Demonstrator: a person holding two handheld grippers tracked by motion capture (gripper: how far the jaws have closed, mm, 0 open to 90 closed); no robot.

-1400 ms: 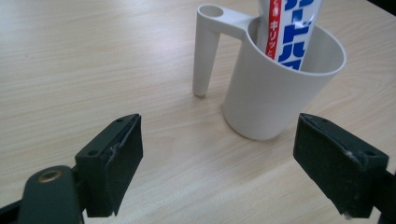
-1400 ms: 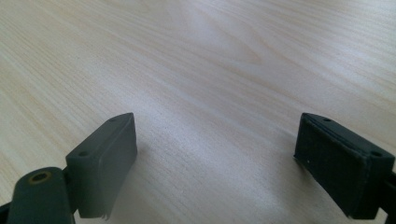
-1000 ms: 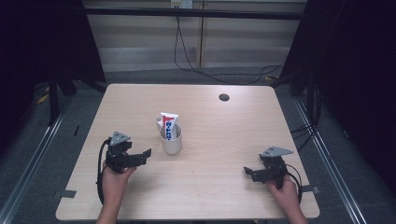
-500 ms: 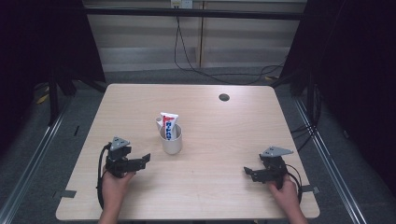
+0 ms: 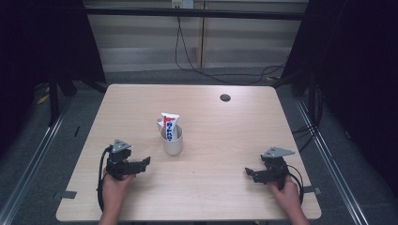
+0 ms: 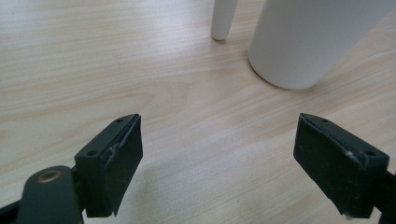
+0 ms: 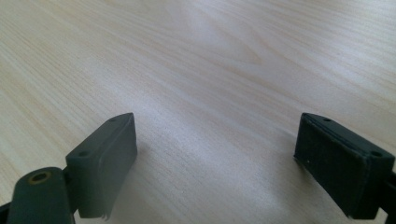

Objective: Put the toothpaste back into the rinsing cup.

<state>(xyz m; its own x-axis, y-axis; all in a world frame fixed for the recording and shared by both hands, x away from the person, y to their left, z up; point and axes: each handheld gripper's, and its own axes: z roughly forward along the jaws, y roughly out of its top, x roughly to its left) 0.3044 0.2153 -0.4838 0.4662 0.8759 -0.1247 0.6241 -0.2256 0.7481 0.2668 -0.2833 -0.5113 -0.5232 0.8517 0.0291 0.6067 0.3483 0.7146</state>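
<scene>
From the high view, a white cup (image 5: 172,140) stands upright near the middle of the tabletop (image 5: 220,136), a little toward the left edge, with a red, white and blue tube (image 5: 169,126) standing in it and leaning toward the far edge. The left claw (image 5: 144,161) rests near the front-left corner, held in a hand (image 5: 114,185), and points toward the right edge – the cup sits just beyond and a little farther back from its tips, near but apart. The right claw (image 5: 249,172) lies near the front-right corner in the other hand (image 5: 286,191), pointing toward the left edge, well apart from the cup. A small dark round hole (image 5: 225,97) lies near the far edge.

In the left gripper view, the left claw (image 6: 217,154) has its jaws spread wide with bare wood between them. The cup (image 6: 310,39) stands ahead and off to the right, untouched – a slim white handle (image 6: 223,18) comes down to the wood beside it.

In the right gripper view, the right claw (image 7: 215,158) is likewise spread apart, low over bare wood.
</scene>
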